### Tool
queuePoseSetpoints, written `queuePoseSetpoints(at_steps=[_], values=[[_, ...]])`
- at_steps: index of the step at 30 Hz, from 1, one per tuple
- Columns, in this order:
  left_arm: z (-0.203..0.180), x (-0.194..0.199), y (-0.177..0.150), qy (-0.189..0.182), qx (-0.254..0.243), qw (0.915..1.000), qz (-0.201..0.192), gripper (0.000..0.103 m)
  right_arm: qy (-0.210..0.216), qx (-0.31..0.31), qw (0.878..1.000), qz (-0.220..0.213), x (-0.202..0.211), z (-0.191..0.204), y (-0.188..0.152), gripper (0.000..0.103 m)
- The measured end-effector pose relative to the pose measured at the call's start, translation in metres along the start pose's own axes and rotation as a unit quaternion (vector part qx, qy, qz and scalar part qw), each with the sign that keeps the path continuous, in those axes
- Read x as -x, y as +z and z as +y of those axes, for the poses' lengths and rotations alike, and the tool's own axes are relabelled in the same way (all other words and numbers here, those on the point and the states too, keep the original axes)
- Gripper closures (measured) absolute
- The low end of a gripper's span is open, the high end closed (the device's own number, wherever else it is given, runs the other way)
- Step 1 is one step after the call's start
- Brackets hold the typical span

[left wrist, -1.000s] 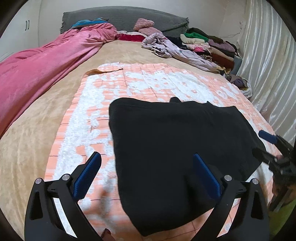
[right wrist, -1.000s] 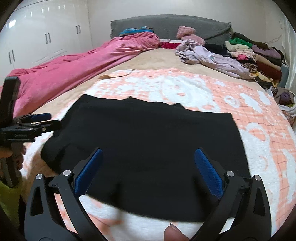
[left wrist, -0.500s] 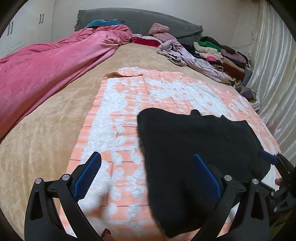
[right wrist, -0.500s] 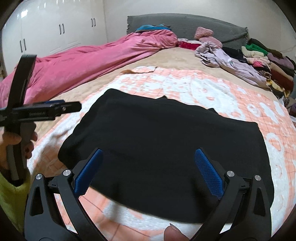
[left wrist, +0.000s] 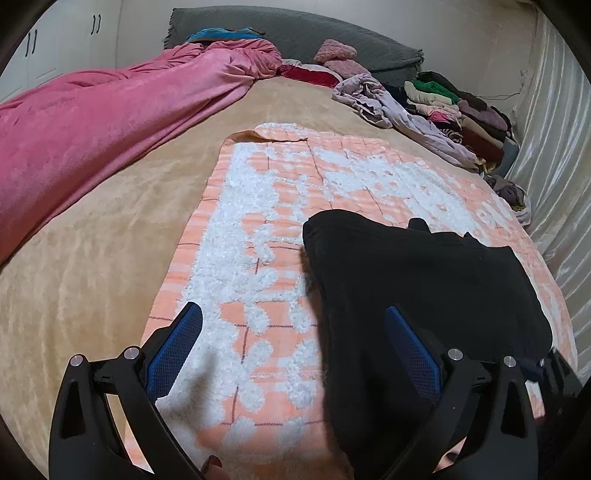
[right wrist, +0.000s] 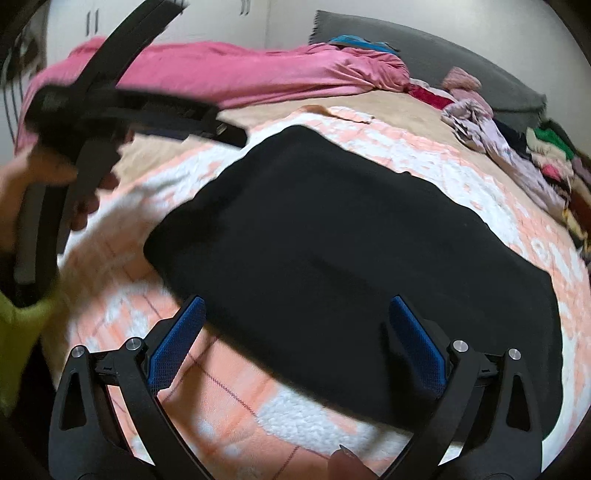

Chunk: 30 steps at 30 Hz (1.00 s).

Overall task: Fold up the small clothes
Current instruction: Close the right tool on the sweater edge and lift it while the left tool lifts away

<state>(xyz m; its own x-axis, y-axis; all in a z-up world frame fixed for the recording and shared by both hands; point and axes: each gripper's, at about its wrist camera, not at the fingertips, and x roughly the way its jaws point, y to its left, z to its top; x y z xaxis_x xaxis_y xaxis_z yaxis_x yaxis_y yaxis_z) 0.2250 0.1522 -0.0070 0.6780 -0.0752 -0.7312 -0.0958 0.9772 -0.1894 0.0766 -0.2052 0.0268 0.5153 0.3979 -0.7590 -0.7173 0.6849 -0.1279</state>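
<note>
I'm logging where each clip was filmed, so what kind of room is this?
Most likely a bedroom. A wide bed with a grey headboard fills the view, a pink duvet lies along one side, and white wardrobe doors stand behind. A black garment lies on it.

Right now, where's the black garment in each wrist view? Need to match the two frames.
Left wrist: black garment fills the lower right, running under the right finger of the left gripper.
Right wrist: black garment fills the centre, ahead of the right gripper.
Shared landmark: the pink duvet along the bed's far left.
</note>
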Motion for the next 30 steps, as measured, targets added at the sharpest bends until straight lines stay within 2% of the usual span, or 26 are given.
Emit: queuePoseSetpoints(at_steps=[4, 8, 15, 17, 18, 20, 21, 22, 24, 28, 29, 30], values=[[-0.005, -0.009, 0.002, 0.001, -0.008, 1.0, 0.005, 0.005, -0.03, 0.032, 0.999, 0.018, -0.014, 0.013, -0.005, 0.009], [-0.007, -0.024, 0.005, -0.001, -0.005, 0.9999, 0.016, 0.005, -0.054, 0.048, 0.997, 0.016, -0.025, 0.019, -0.003, 0.009], [-0.001, -0.048, 0.012, -0.046, 0.04, 0.9975, 0.035, 0.005, -0.107, 0.073, 0.992, -0.008, -0.034, 0.027, 0.008, 0.009], [-0.001, -0.054, 0.012, -0.071, 0.054, 0.995, 0.044, 0.005, -0.11, 0.08, 0.991, -0.019, -0.032, 0.029, 0.009, 0.023], [0.0, -0.055, 0.012, -0.084, 0.061, 0.9935, 0.047, 0.005, -0.101, 0.08, 0.991, -0.021, -0.031, 0.029, 0.009, 0.04], [0.002, -0.06, 0.01, -0.108, 0.079, 0.9894, 0.055, 0.005, -0.092, 0.08, 0.992, -0.036, -0.025, 0.03, 0.007, 0.054], [0.002, -0.062, 0.009, -0.115, 0.084, 0.9881, 0.058, 0.005, -0.087, 0.079, 0.992, -0.041, -0.024, 0.029, 0.006, 0.066], [0.002, -0.064, 0.009, -0.118, 0.087, 0.9873, 0.06, 0.005, -0.082, 0.073, 0.993, -0.049, -0.021, 0.027, 0.006, 0.072], [0.001, -0.067, 0.007, -0.124, 0.091, 0.9859, 0.065, 0.005, -0.07, 0.052, 0.994, -0.058, -0.015, 0.023, 0.006, 0.077], [-0.003, -0.068, 0.004, -0.15, 0.104, 0.9809, 0.066, 0.007, -0.011, -0.015, 0.997, -0.076, -0.005, -0.002, 0.007, 0.082], [-0.005, -0.068, 0.003, -0.162, 0.109, 0.9784, 0.068, 0.015, 0.006, -0.033, 0.996, -0.079, -0.003, -0.009, 0.006, 0.083], [-0.007, -0.068, 0.002, -0.174, 0.112, 0.9758, 0.07, 0.033, 0.017, -0.046, 0.995, -0.082, -0.002, -0.014, 0.007, 0.086]])
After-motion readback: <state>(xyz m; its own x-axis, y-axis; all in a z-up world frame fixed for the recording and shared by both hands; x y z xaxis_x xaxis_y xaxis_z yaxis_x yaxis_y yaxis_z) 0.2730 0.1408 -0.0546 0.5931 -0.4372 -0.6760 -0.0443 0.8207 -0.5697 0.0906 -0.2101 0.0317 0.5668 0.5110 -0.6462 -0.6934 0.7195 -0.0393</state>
